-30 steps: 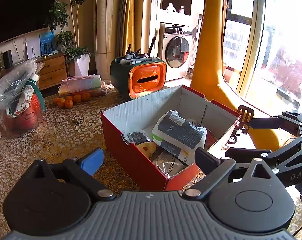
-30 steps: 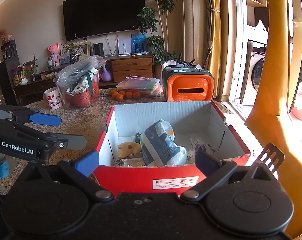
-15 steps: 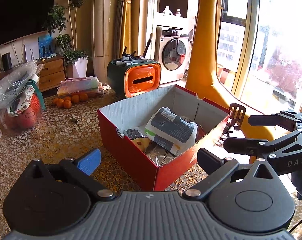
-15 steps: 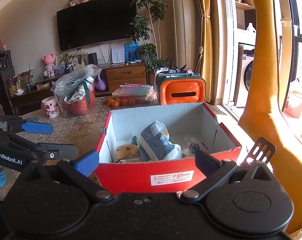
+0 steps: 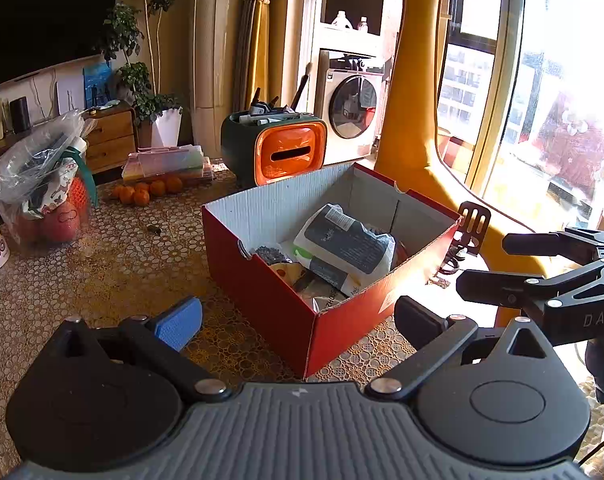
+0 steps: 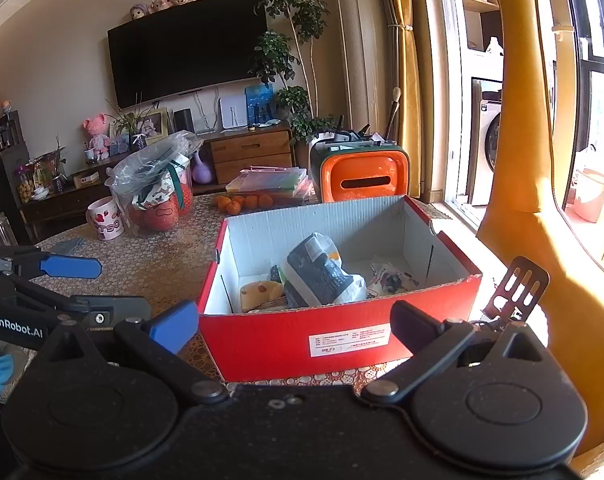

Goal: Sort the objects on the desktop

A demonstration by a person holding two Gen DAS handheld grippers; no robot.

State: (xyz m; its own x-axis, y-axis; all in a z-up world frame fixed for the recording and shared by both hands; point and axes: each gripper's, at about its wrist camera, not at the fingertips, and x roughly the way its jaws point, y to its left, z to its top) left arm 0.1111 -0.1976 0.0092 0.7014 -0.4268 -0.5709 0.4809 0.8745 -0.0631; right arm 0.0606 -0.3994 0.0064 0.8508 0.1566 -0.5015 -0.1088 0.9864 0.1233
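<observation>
Spatula (image 6: 517,286) stands past the right end of the red box (image 6: 341,336), at the table's right edge, handle tipped up and blade uppermost. It lies ahead and to the right of my right gripper (image 6: 294,330), much nearer that one than my left gripper (image 5: 298,322), which sits off the box's near corner. Both have their fingers spread wide and carry nothing. The bag (image 6: 317,272) and snacks already lie inside the box.
</observation>
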